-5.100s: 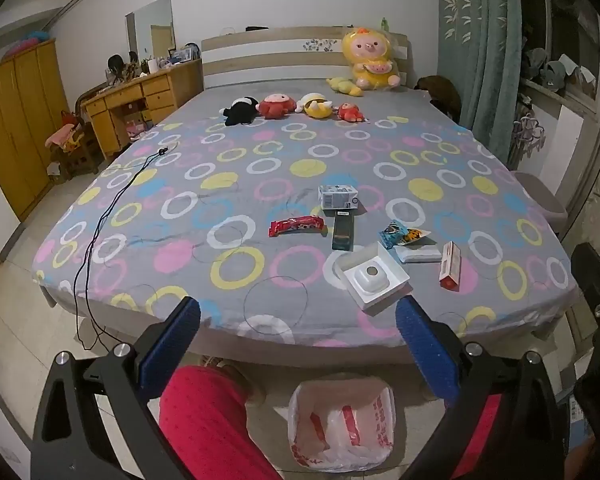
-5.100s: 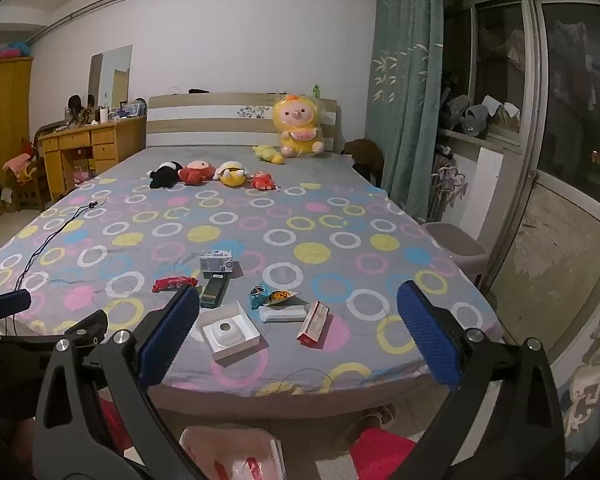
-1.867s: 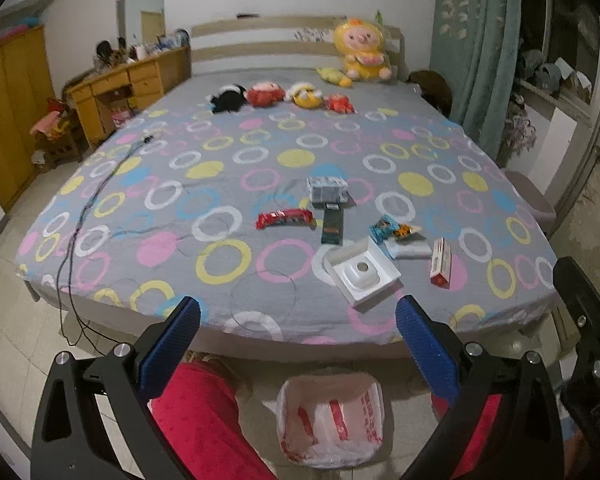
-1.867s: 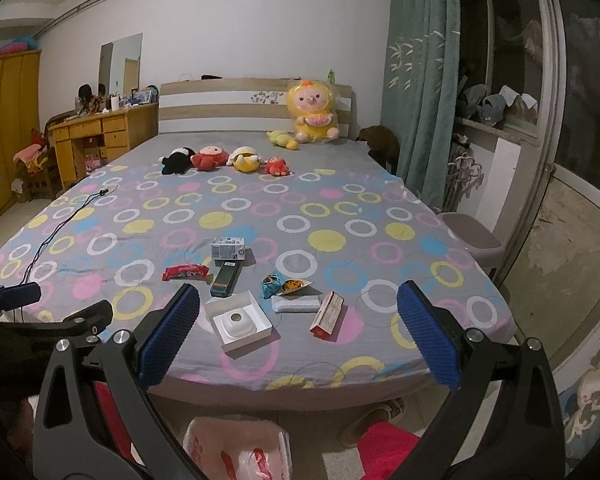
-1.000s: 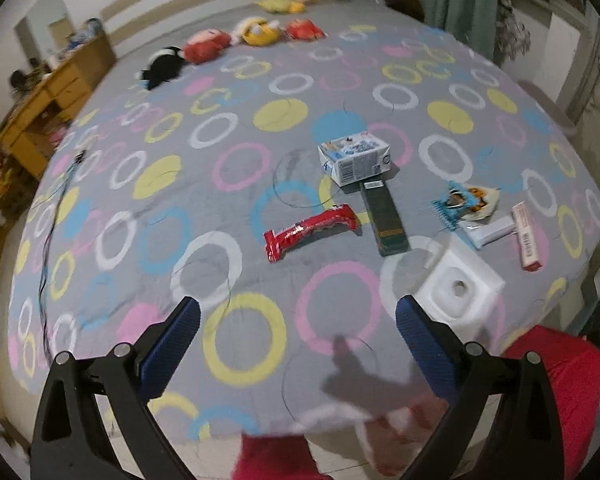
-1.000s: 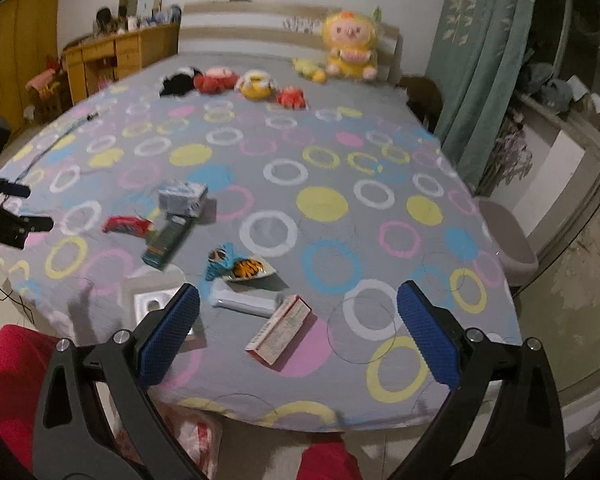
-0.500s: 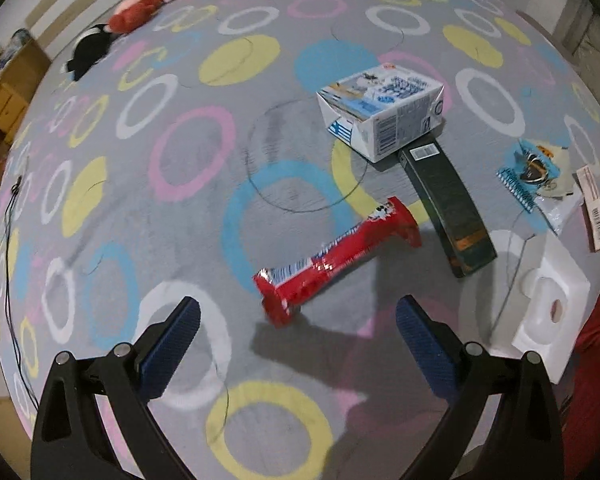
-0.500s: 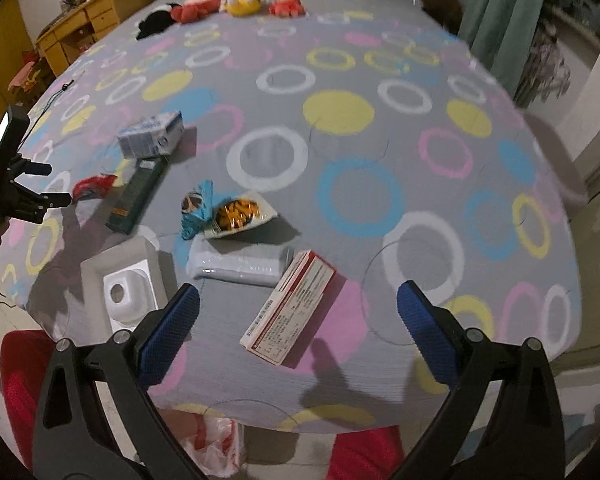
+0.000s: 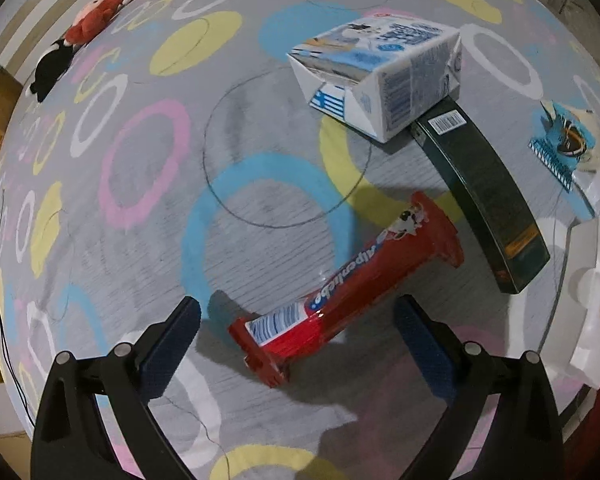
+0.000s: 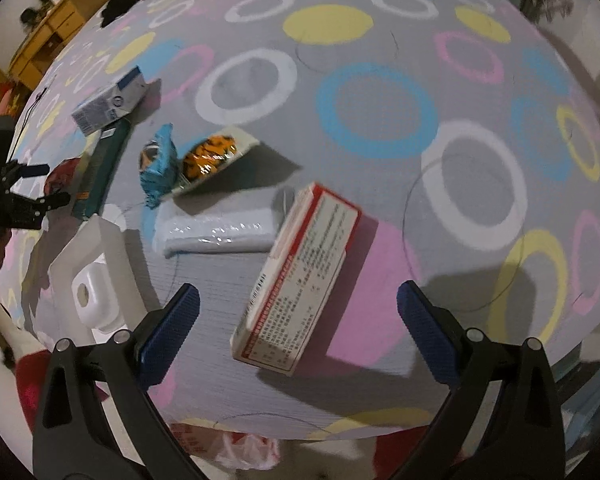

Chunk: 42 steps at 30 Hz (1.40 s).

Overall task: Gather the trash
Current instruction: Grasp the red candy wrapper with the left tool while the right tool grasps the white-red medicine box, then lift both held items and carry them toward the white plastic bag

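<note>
Both grippers now down close over bed. Left gripper (image 9: pixel 296 332) wide open, empty, straddling red wrapper (image 9: pixel 340 296). Right gripper (image 10: pixel 298 312) equally spread over red-white box (image 10: pixel 300 280). Approach step; next: lower, close.

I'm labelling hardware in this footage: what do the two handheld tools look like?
Both look alike: the left tool and right tool each have two black angular fingers with silver screw heads, tipped with textured blue pads. No cables or markings show.
</note>
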Motion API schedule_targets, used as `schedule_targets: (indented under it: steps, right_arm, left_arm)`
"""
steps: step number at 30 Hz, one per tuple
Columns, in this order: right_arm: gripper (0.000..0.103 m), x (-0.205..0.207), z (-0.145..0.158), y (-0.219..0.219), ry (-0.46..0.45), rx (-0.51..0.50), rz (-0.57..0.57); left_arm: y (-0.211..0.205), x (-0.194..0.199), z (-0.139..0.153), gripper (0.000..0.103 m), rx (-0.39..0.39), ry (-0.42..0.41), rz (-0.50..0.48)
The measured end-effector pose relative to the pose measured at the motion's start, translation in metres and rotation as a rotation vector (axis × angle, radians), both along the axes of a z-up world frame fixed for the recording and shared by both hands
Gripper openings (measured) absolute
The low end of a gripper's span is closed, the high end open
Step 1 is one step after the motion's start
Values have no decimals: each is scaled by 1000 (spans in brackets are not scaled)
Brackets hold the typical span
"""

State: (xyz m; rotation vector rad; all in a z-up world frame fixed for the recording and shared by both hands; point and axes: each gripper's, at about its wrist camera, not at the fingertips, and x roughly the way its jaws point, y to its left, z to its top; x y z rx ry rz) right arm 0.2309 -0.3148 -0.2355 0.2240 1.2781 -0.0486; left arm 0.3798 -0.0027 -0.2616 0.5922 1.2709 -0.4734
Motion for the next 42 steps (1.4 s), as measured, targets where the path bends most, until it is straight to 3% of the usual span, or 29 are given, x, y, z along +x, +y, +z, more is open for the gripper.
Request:
schedule_targets:
  steps: [5,10,13,15,17,20,28,35,42]
  right_arm:
    - [97,1,-14,-2,29,23,-35]
    - [90,2,-22,-4,45,18,-61]
    - [68,0,-21,-4,43,-37,-67]
    - [47,-2,-19,-2,39,-55,-55]
    - [36,-4,-17,-3,37,-75,-42]
    - [36,-7,-16,-6,31,-67,-45]
    - [35,-14,-10,-8,2,-73,-71]
    - [34,-18,31,-7,-82,-107,-82]
    - [34,-25,98,26,-239,-156,-14]
  left_arm:
    - [-7,-4,1,84,9,-10,-9]
    - [-23,-11,4,58,30,-2,-19]
    - [-32,-17,6,42,55,-6,-17]
    - [-36,-18,6,31,62,-4,-2]
    - [-41,-21,5,28,81,-13,21]
    - [-45,-21,5,25,79,5,70]
    - [-29,0,17,20,-33,129,217]
    - [-11,3,50,19,-72,73,301]
    - [-4,-48,107,19,-83,-36,336]
